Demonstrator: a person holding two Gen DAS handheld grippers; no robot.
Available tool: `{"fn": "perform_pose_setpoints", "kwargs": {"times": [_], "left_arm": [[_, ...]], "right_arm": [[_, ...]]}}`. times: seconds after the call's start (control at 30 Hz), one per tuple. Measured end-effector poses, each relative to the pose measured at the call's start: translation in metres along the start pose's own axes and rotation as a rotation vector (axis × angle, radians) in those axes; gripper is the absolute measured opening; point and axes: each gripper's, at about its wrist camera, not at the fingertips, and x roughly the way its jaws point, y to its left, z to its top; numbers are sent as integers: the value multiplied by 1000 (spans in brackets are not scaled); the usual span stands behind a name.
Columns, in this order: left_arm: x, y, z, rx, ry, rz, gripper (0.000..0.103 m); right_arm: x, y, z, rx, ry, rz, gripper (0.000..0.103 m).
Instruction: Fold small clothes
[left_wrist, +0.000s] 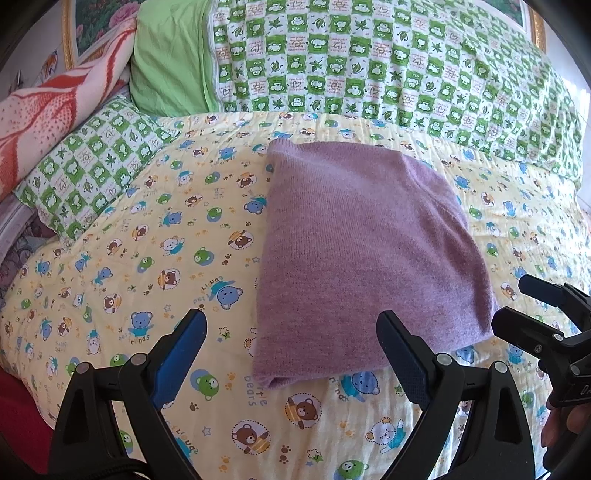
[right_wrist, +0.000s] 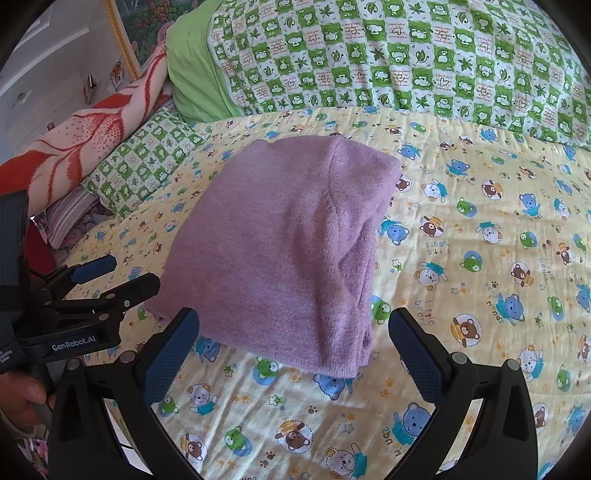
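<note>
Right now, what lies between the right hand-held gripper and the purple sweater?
Nothing but the yellow bear-print sheet. In the right wrist view the open right hand-held gripper sits just short of the folded purple sweater.

both wrist views close, angled down; share purple knit (left_wrist: 365, 251) (right_wrist: 280, 243).

Green checked quilt (left_wrist: 369, 62) cut off at top.

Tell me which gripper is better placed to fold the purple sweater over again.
Probably the right gripper: its open jaws straddle the purple sweater at its near edge, while the left gripper sits off its corner.
</note>
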Motion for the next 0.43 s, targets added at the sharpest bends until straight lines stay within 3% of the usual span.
{"fn": "perform_pose_setpoints", "kwargs": {"times": [0.43], "left_arm": [[-4, 0, 5, -1, -12, -4, 94]], "right_arm": [[1, -4, 6, 2, -2, 4, 102]]}}
